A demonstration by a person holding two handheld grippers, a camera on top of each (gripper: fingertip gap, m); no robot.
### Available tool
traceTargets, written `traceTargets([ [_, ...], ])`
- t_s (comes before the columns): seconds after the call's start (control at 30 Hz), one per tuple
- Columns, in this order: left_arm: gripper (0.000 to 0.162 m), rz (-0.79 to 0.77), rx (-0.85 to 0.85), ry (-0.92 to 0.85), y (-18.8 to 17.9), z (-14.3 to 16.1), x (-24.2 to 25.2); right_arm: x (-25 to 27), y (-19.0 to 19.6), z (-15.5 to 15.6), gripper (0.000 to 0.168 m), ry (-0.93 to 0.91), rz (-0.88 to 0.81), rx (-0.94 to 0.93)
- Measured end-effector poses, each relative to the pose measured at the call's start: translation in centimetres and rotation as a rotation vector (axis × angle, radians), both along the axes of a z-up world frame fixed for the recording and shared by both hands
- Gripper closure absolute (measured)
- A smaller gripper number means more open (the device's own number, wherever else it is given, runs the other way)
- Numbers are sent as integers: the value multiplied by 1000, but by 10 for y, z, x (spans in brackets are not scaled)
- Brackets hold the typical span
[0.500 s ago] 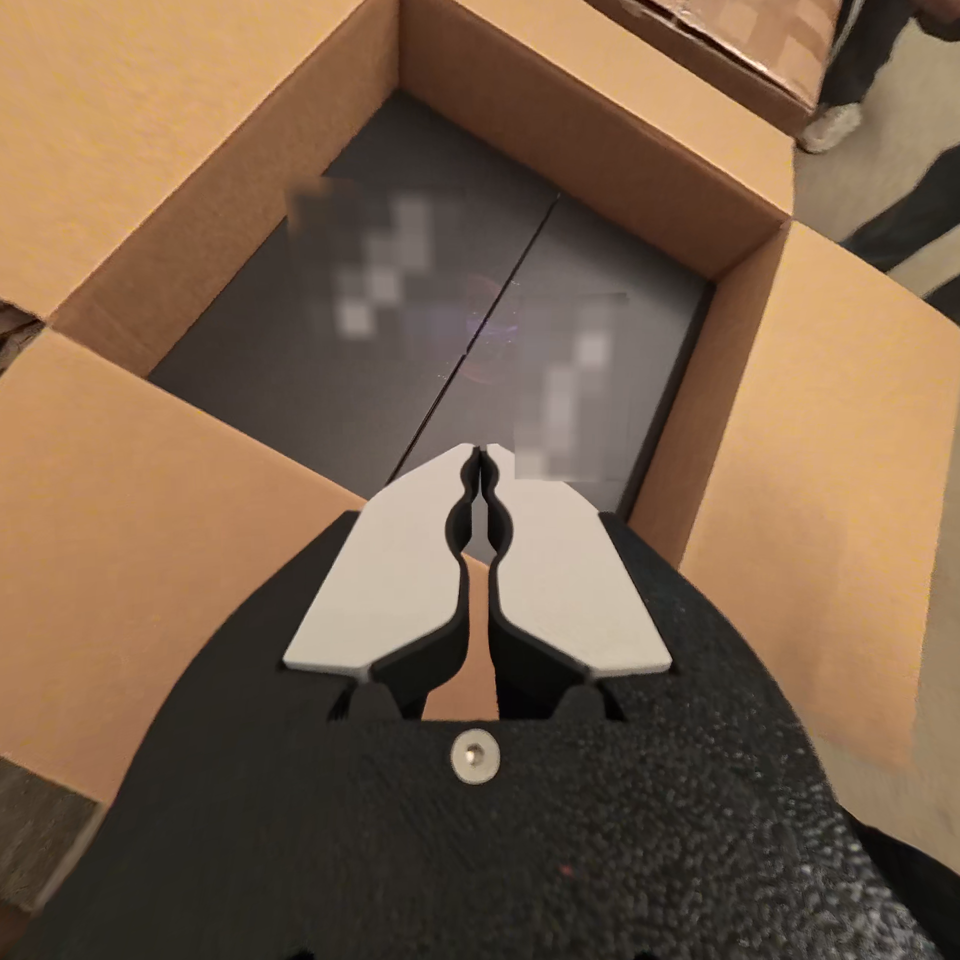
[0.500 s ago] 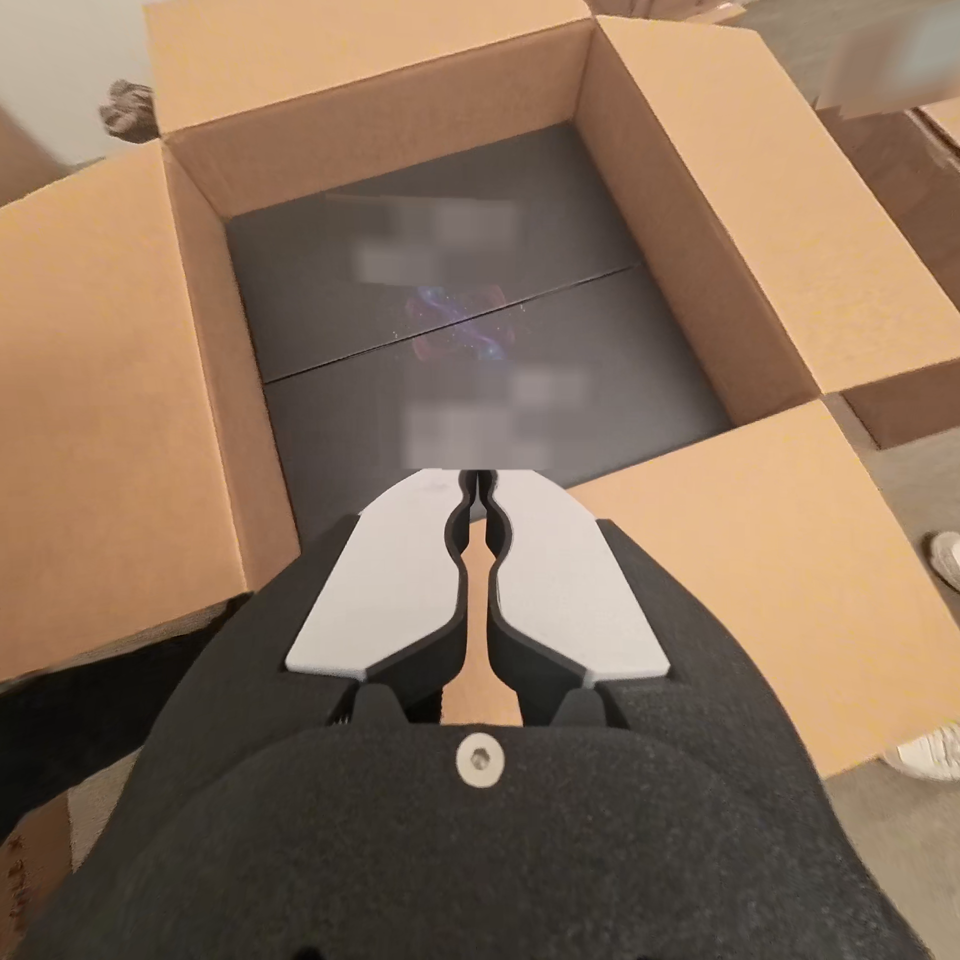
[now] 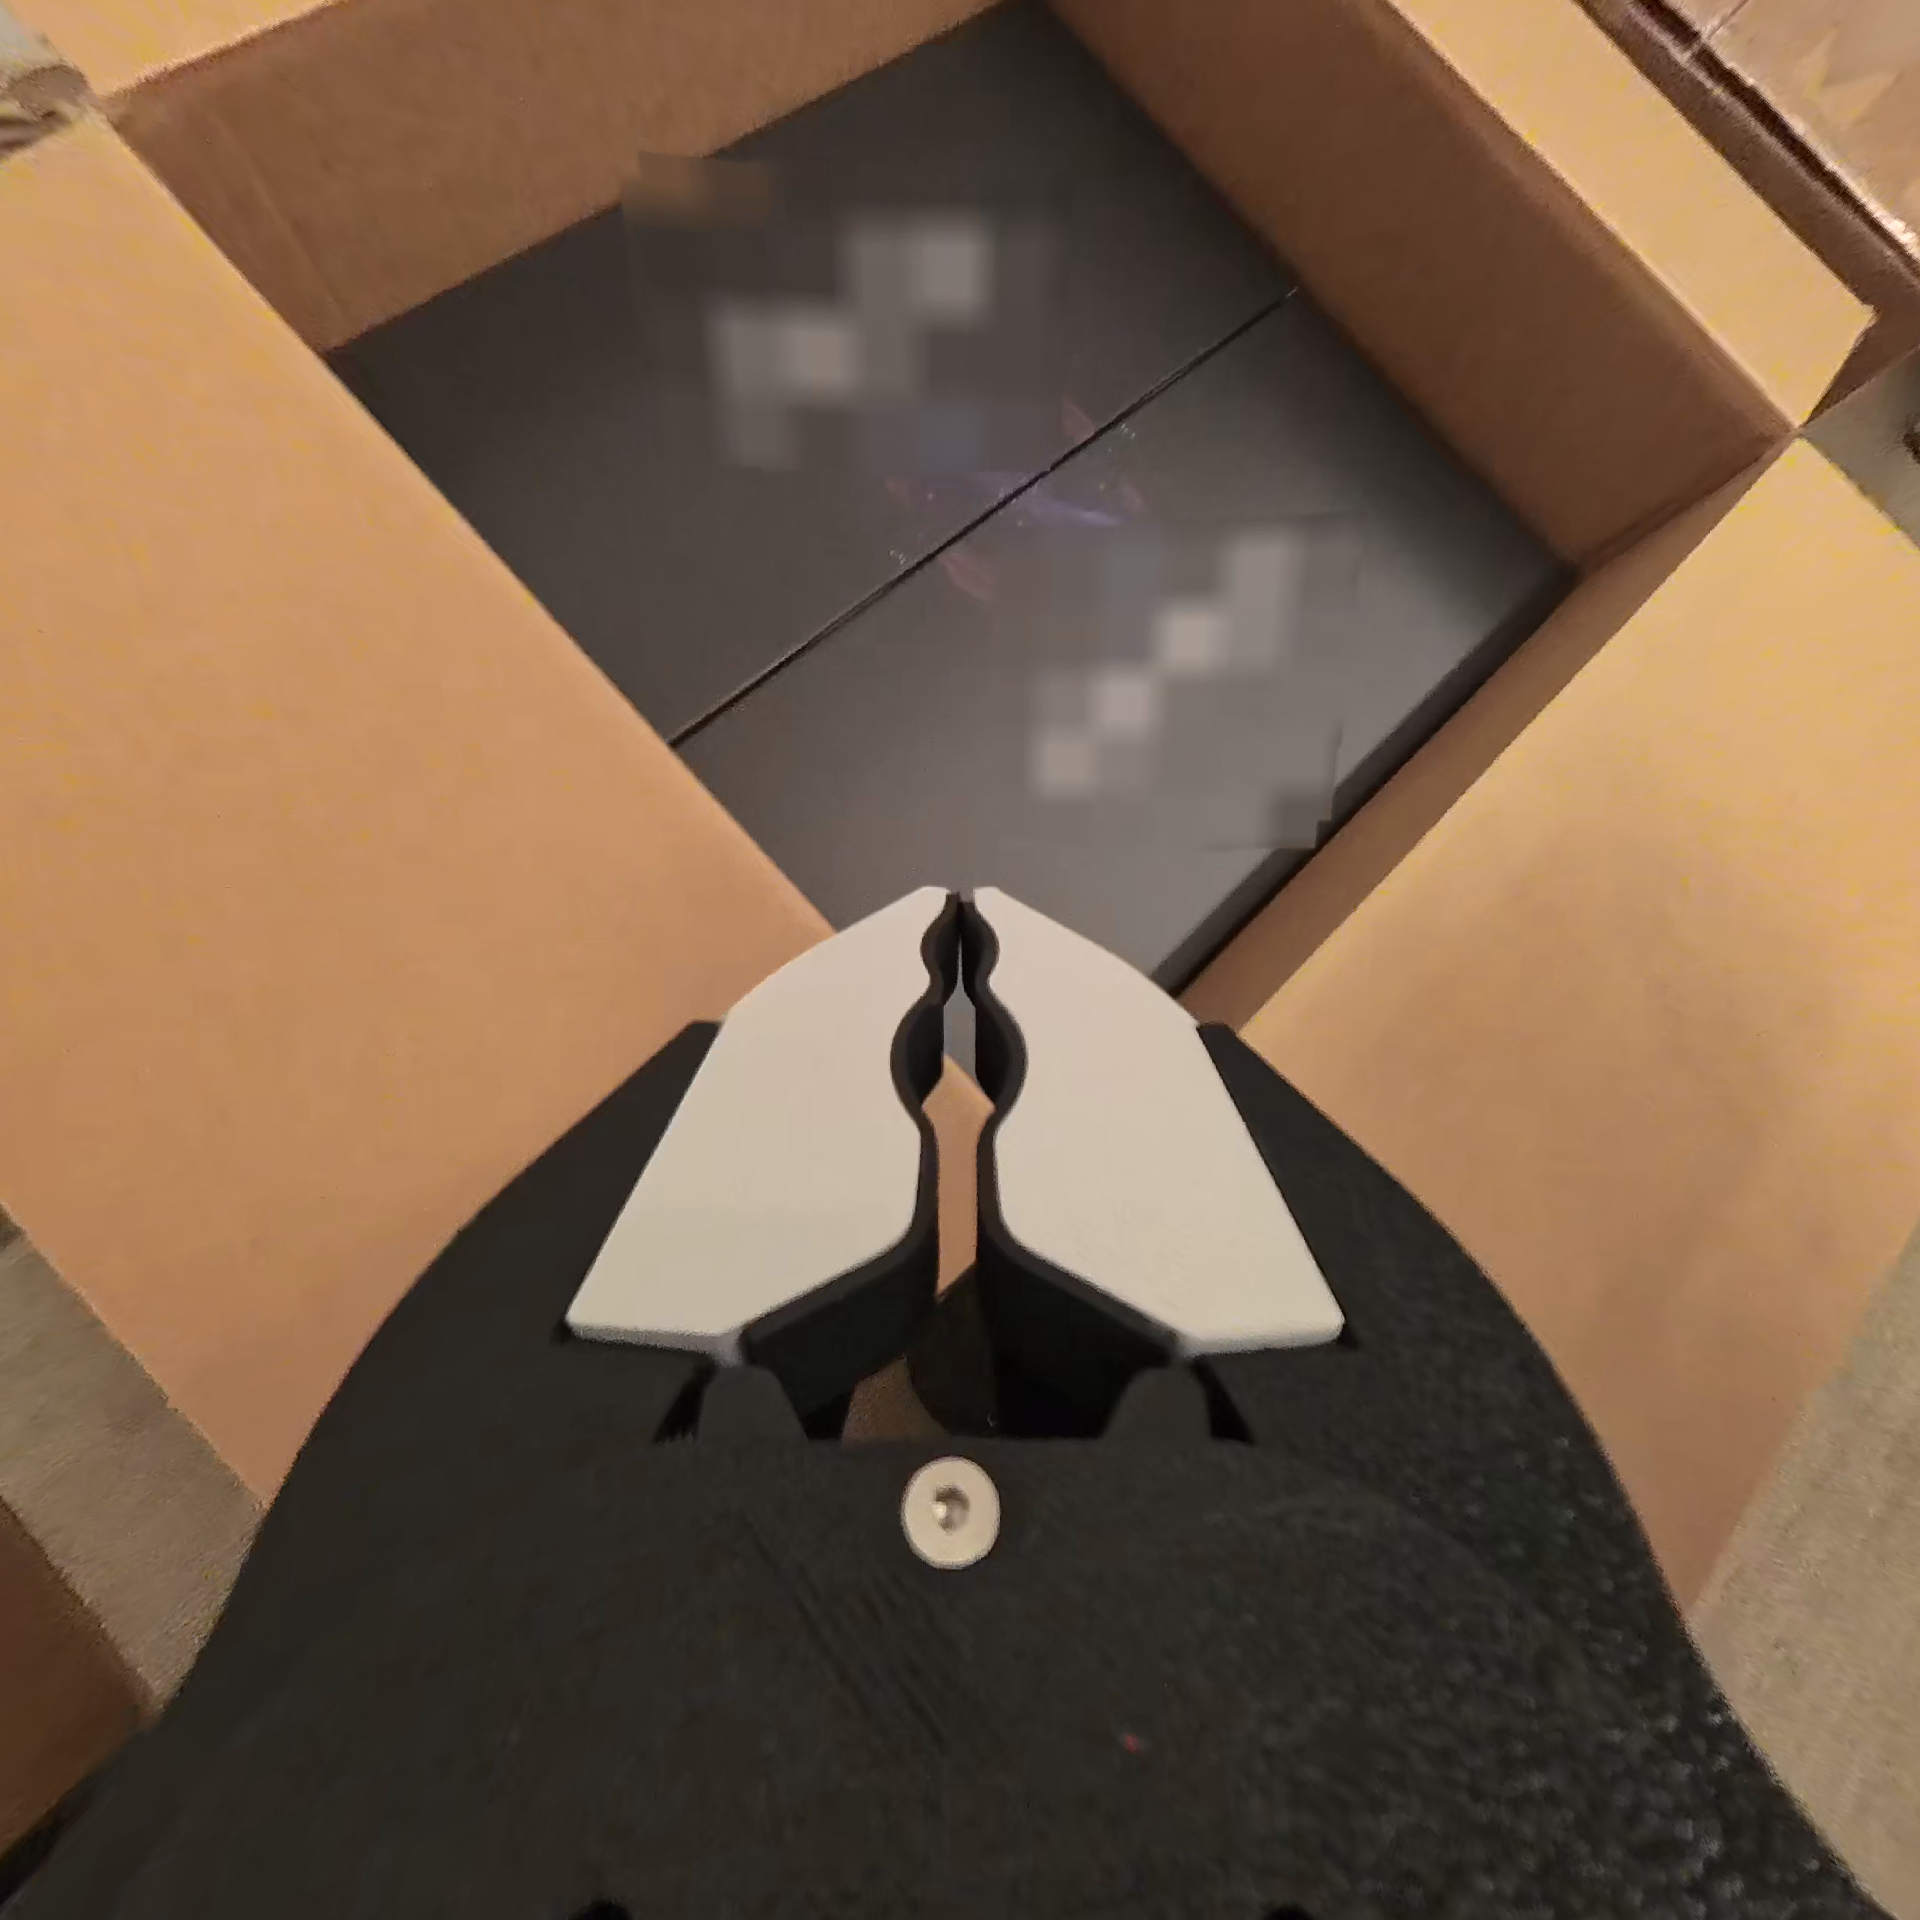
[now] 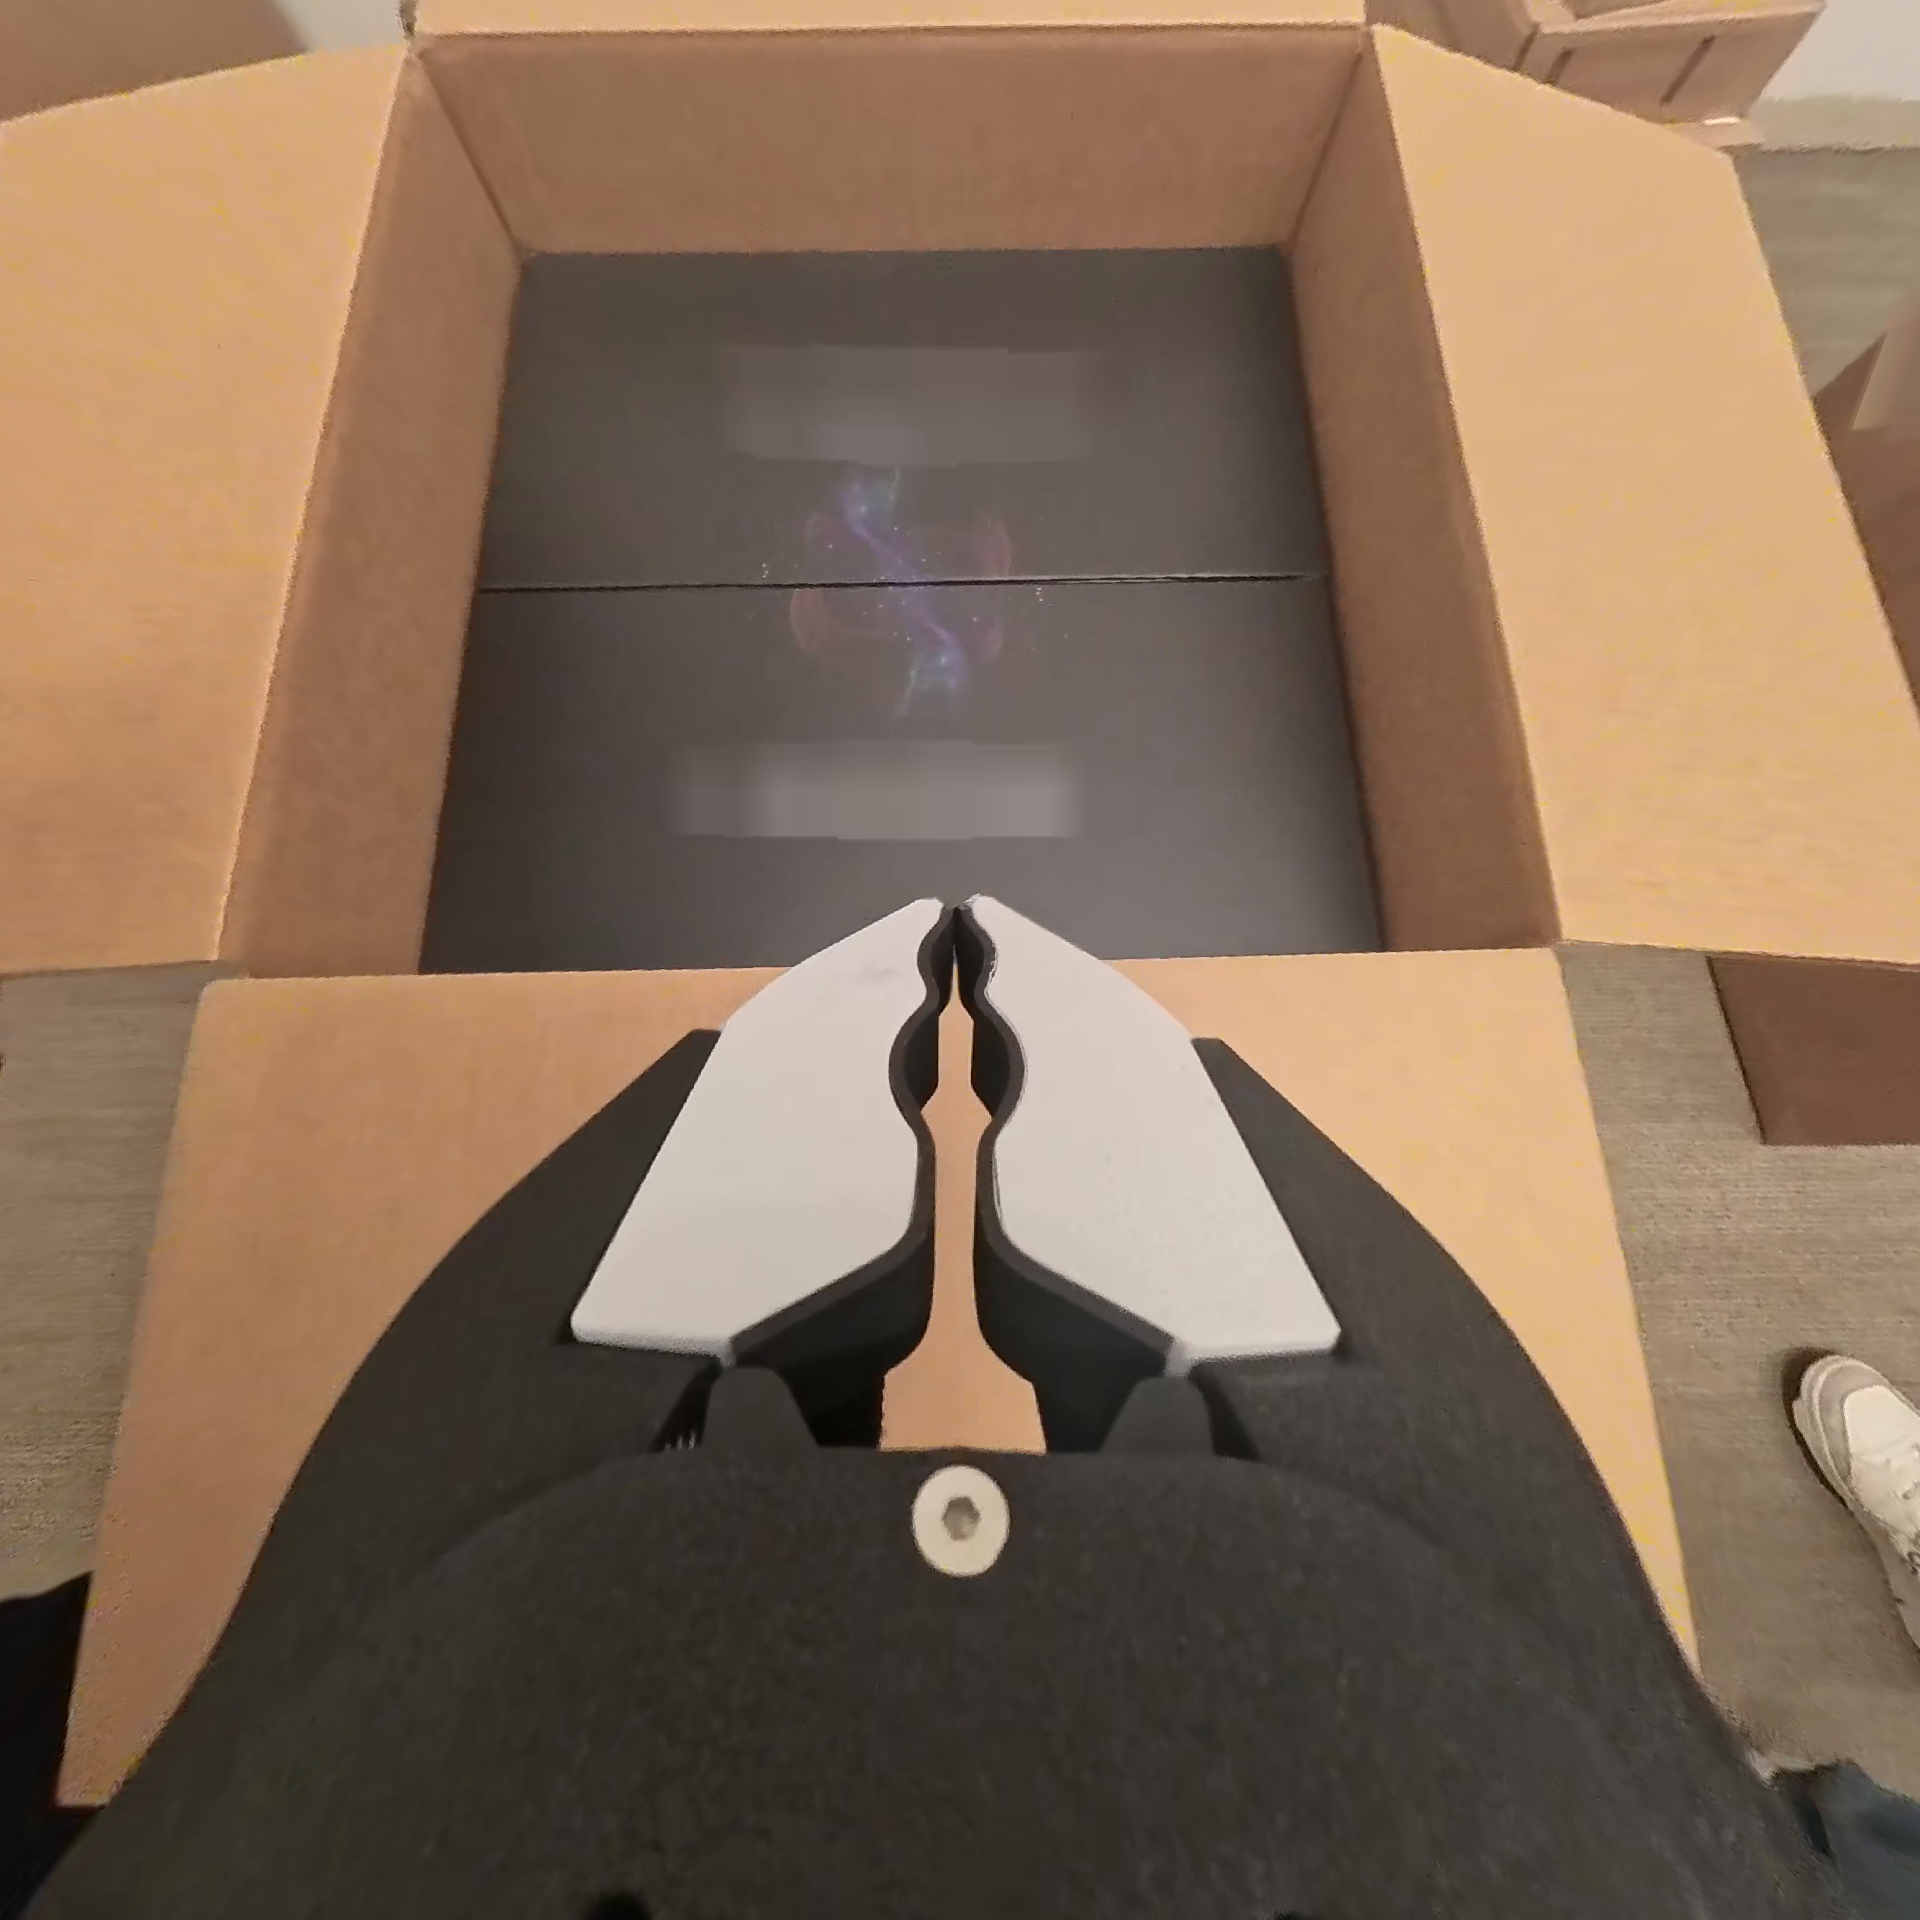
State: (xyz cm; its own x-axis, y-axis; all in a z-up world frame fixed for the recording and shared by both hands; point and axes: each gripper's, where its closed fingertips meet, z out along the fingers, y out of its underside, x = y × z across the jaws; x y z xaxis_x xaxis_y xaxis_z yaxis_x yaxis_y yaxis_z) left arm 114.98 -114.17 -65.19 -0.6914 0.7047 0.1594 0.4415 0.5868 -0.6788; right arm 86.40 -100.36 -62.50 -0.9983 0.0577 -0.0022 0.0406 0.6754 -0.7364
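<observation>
An open brown cardboard box stands on the floor with all flaps folded out. Two flat black boxes lie side by side inside it, a far one and a near one, with a purple swirl print across their seam. In the left wrist view the same carton shows at an angle, with the two black boxes. My left gripper is shut and empty above a corner of the carton. My right gripper is shut and empty above the near flap.
Other brown cartons stand at the right and far back right. A person's white shoe is on the grey carpet at the right. Another carton edge shows at the top right of the left wrist view. The tips of one gripper are about 30 cm away from the tips of the other. From my left tips it is roughly 25 cm to the near flap; from my right, 30 cm.
Both grippers have shifted around the carton: the right view now faces it squarely from the near flap, and the left view has swung to look across a corner. Both stay shut.
</observation>
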Motion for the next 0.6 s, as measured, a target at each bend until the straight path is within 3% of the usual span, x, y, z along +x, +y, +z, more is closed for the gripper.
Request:
traceTargets([
  [0.27,162,30,35,-12,18,-13,37,74,-25,-12,168,-67,210,-10],
  [0.6,162,52,33,6,16,-4,54,124,-46,-11,168,-107,320,-12],
])
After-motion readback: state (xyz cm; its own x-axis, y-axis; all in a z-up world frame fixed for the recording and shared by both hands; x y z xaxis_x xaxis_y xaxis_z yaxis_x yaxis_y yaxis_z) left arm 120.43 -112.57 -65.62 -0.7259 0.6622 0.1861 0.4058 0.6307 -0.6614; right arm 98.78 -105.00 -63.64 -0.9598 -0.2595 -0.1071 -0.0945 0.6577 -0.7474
